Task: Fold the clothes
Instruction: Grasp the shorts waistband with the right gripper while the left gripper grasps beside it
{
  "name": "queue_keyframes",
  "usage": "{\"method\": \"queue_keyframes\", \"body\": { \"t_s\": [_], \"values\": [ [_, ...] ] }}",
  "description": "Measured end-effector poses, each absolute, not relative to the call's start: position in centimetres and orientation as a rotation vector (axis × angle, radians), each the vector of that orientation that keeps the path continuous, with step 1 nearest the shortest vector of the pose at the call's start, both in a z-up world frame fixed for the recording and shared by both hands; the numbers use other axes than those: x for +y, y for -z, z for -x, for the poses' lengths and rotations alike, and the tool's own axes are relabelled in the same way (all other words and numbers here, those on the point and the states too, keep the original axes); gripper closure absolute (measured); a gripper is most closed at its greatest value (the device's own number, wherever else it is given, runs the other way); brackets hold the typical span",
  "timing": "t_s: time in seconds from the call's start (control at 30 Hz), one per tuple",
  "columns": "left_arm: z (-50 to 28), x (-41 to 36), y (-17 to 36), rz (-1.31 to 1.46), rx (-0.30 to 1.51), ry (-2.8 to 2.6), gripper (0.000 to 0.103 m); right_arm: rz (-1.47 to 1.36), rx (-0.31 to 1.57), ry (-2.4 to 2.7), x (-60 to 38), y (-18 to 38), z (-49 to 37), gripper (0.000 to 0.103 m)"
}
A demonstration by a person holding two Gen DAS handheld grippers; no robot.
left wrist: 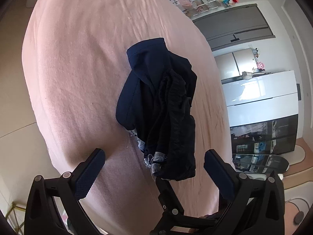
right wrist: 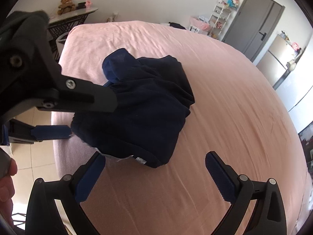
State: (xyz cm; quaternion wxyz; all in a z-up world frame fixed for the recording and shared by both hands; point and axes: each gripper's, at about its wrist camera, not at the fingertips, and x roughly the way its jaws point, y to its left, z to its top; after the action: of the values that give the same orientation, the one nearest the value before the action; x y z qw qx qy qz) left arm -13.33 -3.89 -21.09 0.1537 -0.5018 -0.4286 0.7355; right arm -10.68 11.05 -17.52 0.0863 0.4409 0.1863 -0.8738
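A crumpled dark navy garment (left wrist: 156, 107) lies in a heap on the pink bed sheet (left wrist: 78, 78), close to the bed's near corner. My left gripper (left wrist: 154, 166) is open, and the garment's near end sits between its spread fingers without being clamped. In the right wrist view the same garment (right wrist: 140, 107) fills the middle. My right gripper (right wrist: 154, 168) is open just short of its near edge, holding nothing. The left gripper (right wrist: 78, 115) reaches in from the left, one finger over the heap and one blue pad (right wrist: 52, 133) at its left edge.
The pink bed (right wrist: 234, 117) stretches away to the right. Tiled floor (right wrist: 39, 156) lies off the bed's left edge. A side table with a teddy bear (right wrist: 66, 4) stands at the far wall. A grey door (right wrist: 252, 25), a white cabinet (left wrist: 262, 92) and a skateboard (left wrist: 273, 164) are to the right.
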Motion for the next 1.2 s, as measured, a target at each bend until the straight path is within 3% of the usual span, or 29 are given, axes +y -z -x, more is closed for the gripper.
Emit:
{"method": "queue_keyframes", "body": {
  "t_s": [0.2,0.3,0.37,0.43,0.5,0.6,0.8,0.87,0.93,1.1,1.2],
  "values": [
    [13.6,-4.5,22.4,1.380,-1.447,-2.016,0.000,-1.277,0.486,2.626,11.6,18.1,11.0,0.001],
    [13.7,-4.7,22.8,1.371,-1.489,-1.981,0.000,-1.184,0.582,2.629,10.9,18.2,10.3,0.005],
    [13.7,-4.4,22.5,1.372,-1.469,-1.998,0.000,-1.163,0.664,2.602,10.0,18.7,10.1,0.011],
    [13.6,-4.1,22.0,1.365,-1.441,-2.027,0.003,-1.183,0.730,2.570,9.3,19.3,10.1,0.029],
    [13.7,-3.8,22.1,1.379,-1.409,-2.029,0.023,-1.198,0.761,2.539,8.6,19.9,10.0,0.036],
    [13.8,-3.5,22.9,1.394,-1.432,-1.976,0.051,-1.193,0.791,2.534,8.4,20.4,9.9,0.037],
    [13.7,-3.6,23.7,1.412,-1.434,-1.946,0.075,-1.170,0.859,2.561,8.4,21.3,9.6,0.037],
    [13.6,-3.8,23.9,1.408,-1.435,-1.944,0.081,-1.115,0.960,2.590,7.8,21.5,9.1,0.037],
    [13.5,-4.0,24.0,1.405,-1.435,-1.942,0.082,-0.974,1.174,2.598,6.5,22.0,8.2,0.040],
    [13.6,-4.3,24.4,1.394,-1.430,-1.940,0.083,-0.976,1.207,2.579,6.0,23.2,8.6,0.047],
    [13.7,-4.4,24.1,1.401,-1.392,-1.972,0.083,-0.990,1.252,2.573,5.9,24.3,9.0,0.059]
  ]
}}
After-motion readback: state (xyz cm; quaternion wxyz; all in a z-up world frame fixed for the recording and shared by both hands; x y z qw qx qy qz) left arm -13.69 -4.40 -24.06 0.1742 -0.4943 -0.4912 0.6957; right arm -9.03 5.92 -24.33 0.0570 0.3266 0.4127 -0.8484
